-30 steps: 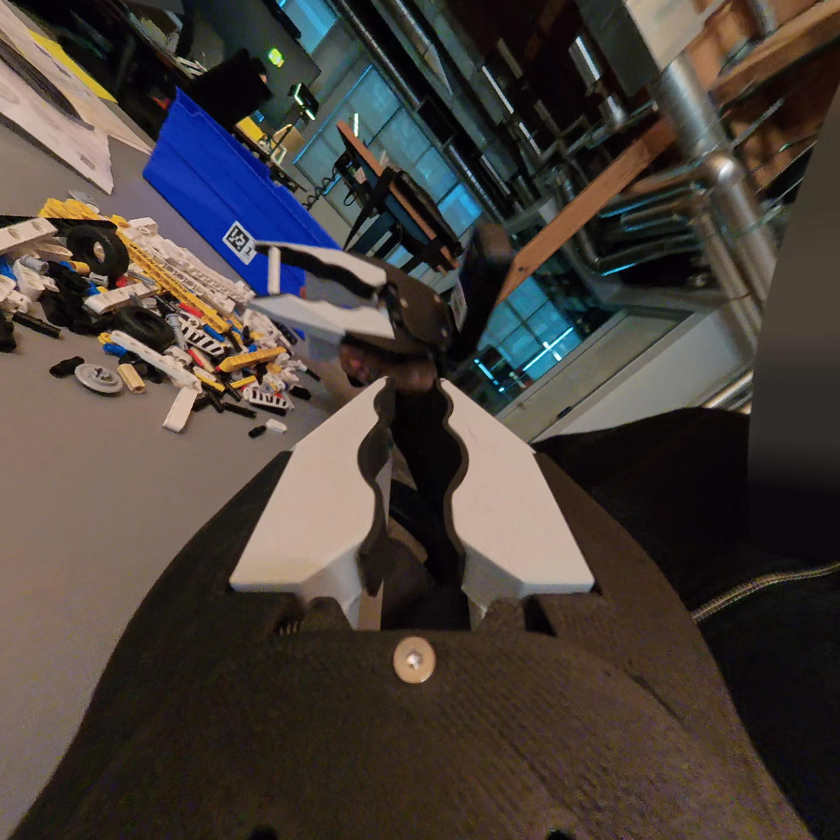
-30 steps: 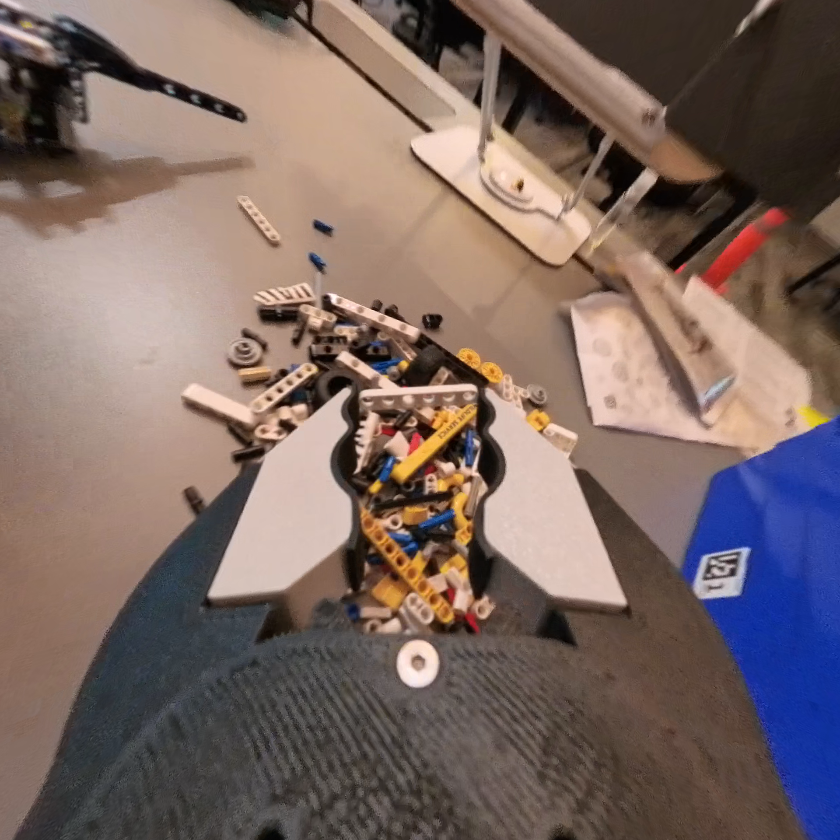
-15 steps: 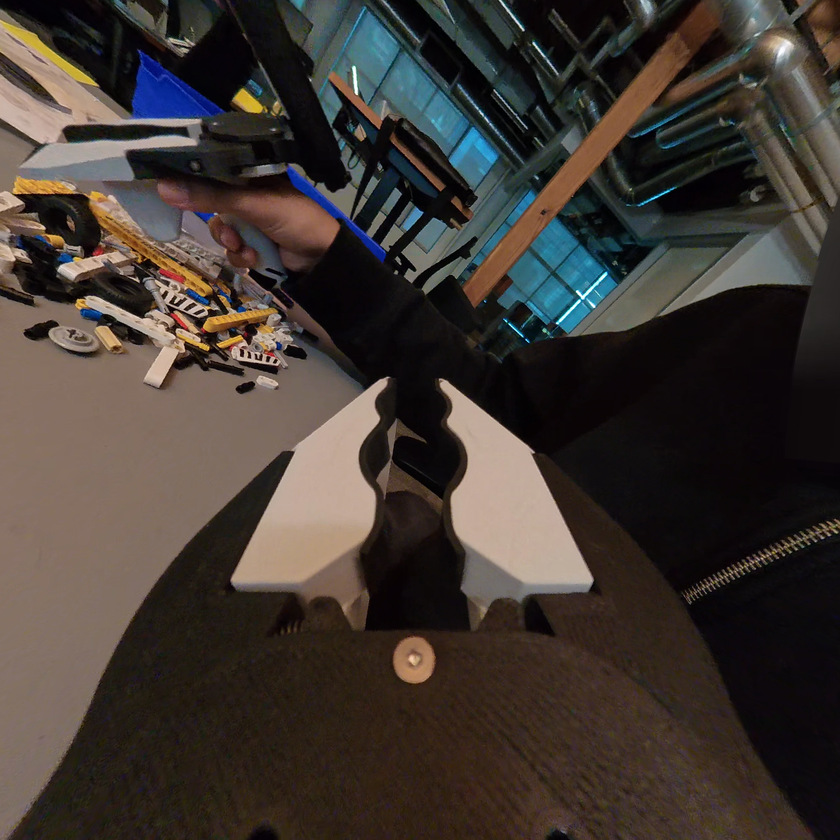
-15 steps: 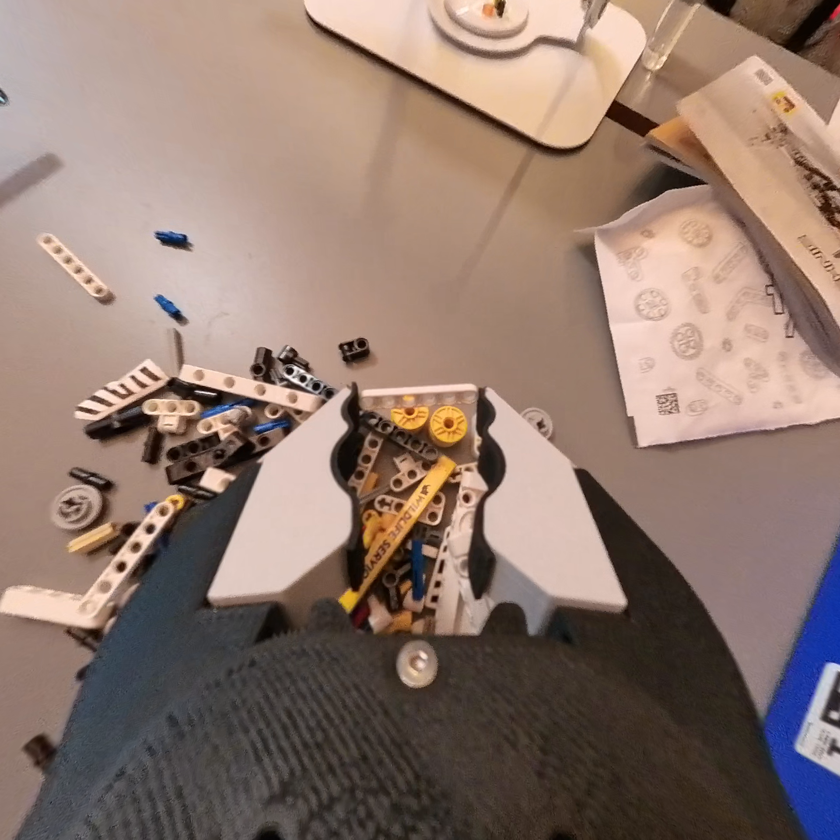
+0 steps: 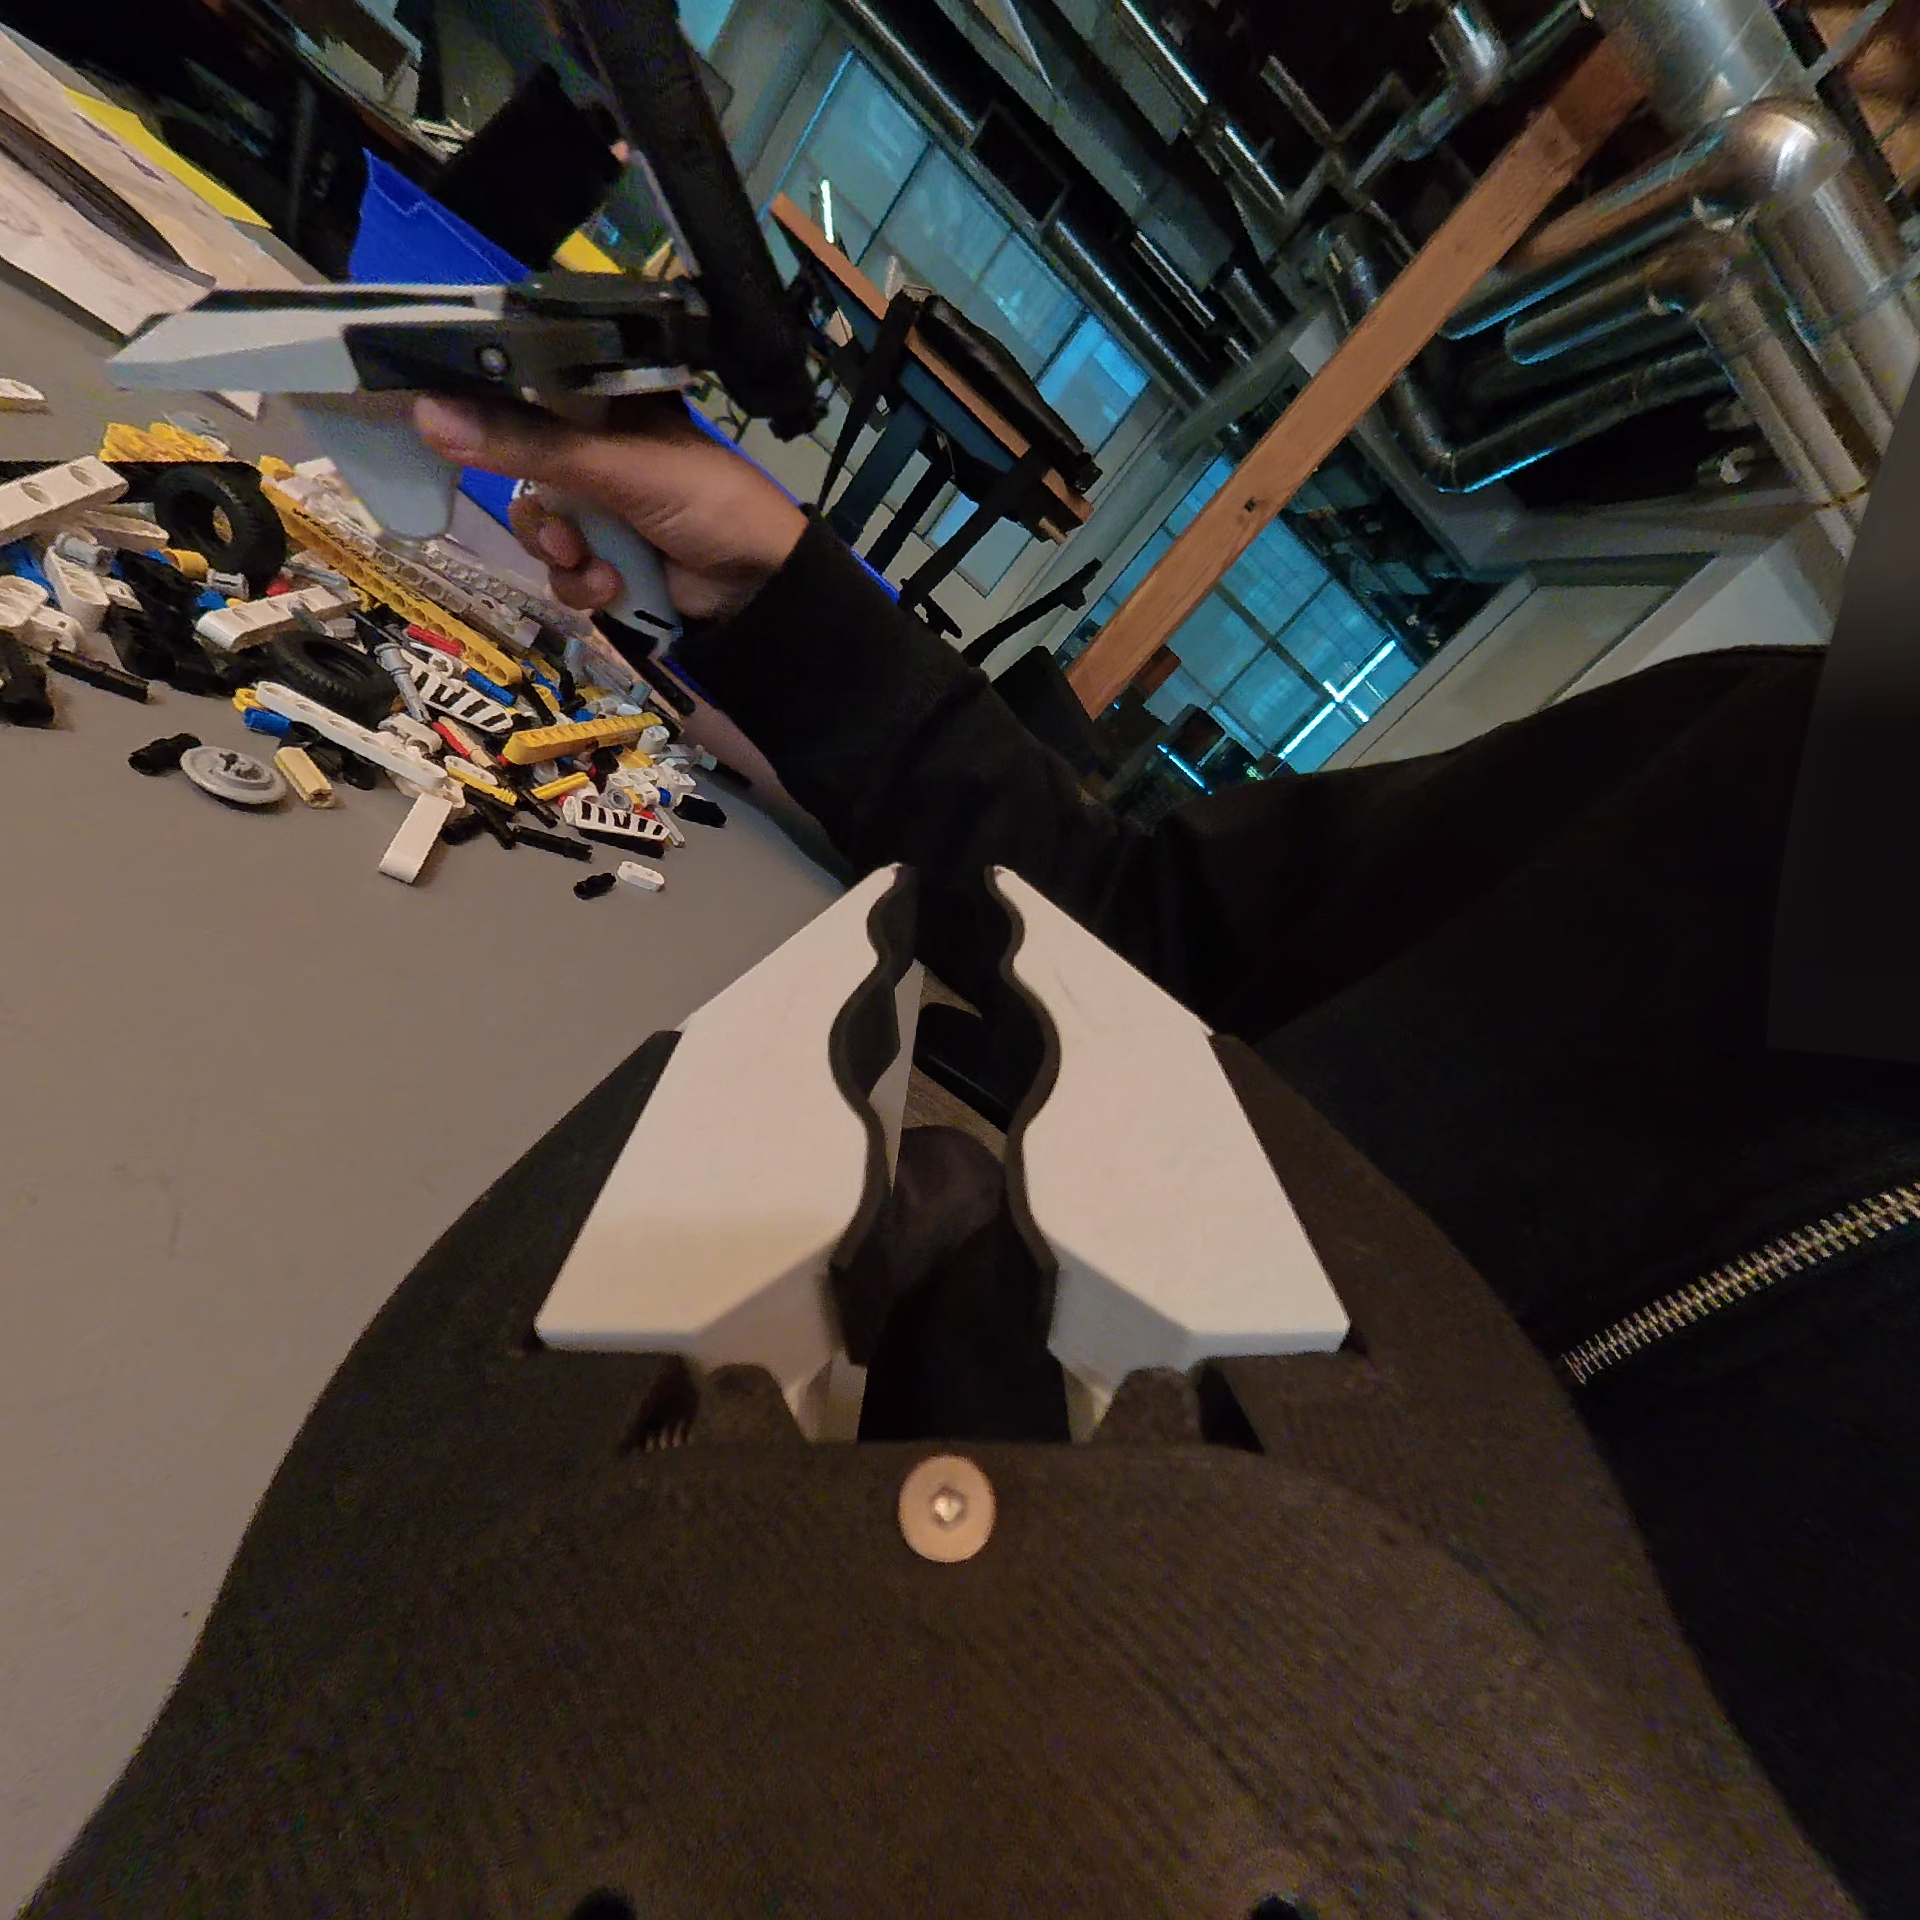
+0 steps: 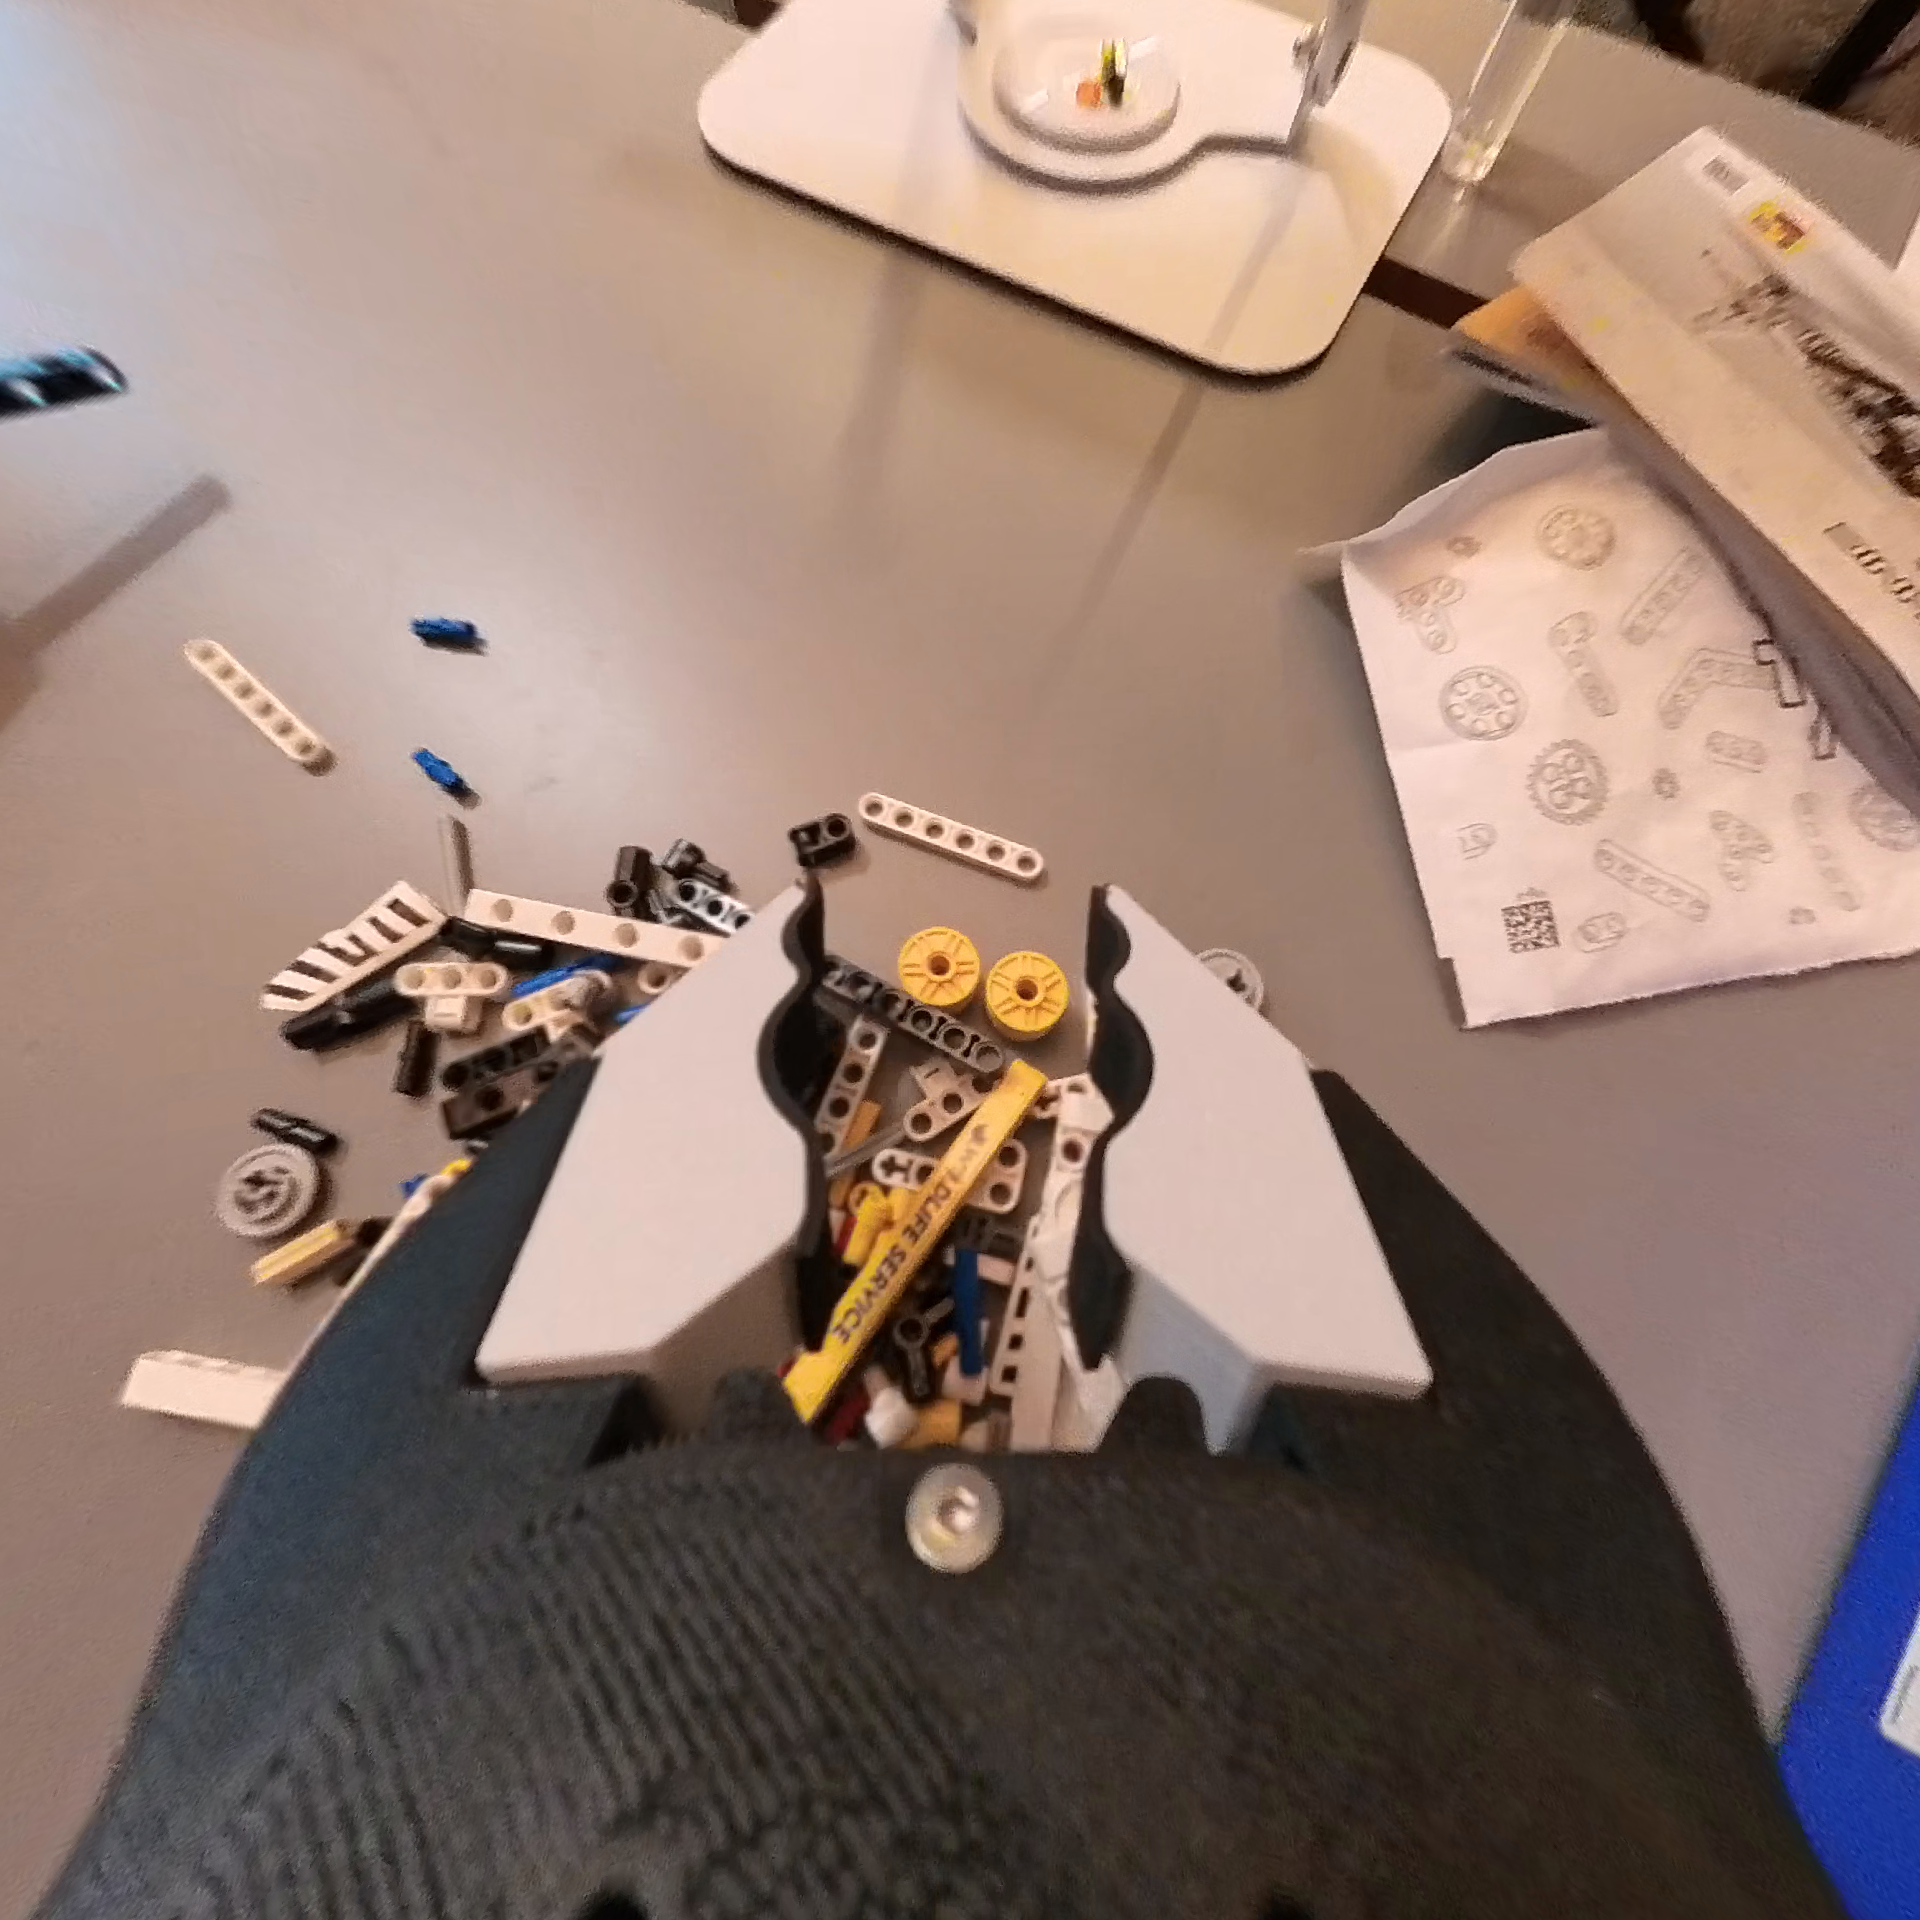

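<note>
My right gripper (image 6: 953, 899) is open and hovers over a pile of small building pieces (image 6: 520, 997) on the grey table (image 6: 727, 520). Nothing is between its pads. A thin white beam with holes (image 6: 951, 836) lies on the table just beyond its fingertips. Two yellow wheel hubs (image 6: 938, 968) and a yellow beam (image 6: 925, 1226) lie below the jaws. My left gripper (image 5: 948, 878) is held off the table's edge, open by a narrow gap, with only a dark sleeve behind it. In the left wrist view the right gripper (image 5: 156, 348) hangs above the pile (image 5: 343, 665), held by a hand (image 5: 644, 509).
A white base plate with a stand (image 6: 1143, 229) sits at the back. A printed sheet (image 6: 1662, 748) and a booklet (image 6: 1766, 364) lie to the right. A blue bin (image 6: 1860, 1662) stands at the near right. A loose white beam (image 6: 260, 707) and blue pins (image 6: 445, 629) lie to the left. Spacing between my two grippers at the tips: around 30 cm. From the right gripper's tips to the loose white beam (image 6: 260, 707) is close to 15 cm.
A white beam spanned my right fingertips in both earlier frames; now it is out of the grasp and lies on the table beyond them. The left jaws have narrowed slightly.
</note>
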The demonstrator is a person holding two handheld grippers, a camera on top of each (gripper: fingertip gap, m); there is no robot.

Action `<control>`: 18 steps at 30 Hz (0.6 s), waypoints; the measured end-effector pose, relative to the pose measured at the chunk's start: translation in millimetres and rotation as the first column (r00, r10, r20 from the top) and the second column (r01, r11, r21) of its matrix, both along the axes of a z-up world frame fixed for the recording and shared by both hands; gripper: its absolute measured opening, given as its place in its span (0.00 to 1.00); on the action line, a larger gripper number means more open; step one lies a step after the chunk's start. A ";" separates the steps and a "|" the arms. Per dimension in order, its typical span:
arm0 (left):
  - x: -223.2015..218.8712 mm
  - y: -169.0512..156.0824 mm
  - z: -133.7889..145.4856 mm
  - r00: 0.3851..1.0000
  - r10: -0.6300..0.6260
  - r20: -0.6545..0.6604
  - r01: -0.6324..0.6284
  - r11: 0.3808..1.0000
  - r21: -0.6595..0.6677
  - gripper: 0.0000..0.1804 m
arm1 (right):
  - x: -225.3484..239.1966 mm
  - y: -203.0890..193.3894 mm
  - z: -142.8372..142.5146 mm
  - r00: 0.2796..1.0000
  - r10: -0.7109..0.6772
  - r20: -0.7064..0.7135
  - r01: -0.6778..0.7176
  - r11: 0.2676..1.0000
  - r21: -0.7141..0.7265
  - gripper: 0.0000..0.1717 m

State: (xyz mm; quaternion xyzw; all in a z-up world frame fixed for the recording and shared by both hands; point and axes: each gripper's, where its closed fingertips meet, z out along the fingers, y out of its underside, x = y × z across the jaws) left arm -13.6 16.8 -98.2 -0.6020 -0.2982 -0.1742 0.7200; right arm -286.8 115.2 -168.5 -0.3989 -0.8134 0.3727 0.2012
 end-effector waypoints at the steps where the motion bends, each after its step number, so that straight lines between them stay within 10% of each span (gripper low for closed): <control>1: -0.2 -0.3 0.3 1.000 0.002 -0.002 -0.002 1.000 0.000 0.06 | 3.7 -1.0 5.3 1.000 0.002 -0.010 -0.003 1.000 -0.021 0.29; 12: -25.1 -31.4 6.2 0.977 0.188 -0.097 -0.200 0.971 -0.128 0.09 | 103.5 -94.7 70.6 0.942 0.255 -0.220 -0.316 0.894 -0.316 0.26; 18: -65.6 -123.4 16.2 0.781 0.566 -0.263 -0.621 0.750 -0.229 0.13 | 132.9 -135.7 82.4 0.881 0.313 -0.354 -0.427 0.848 -0.315 0.23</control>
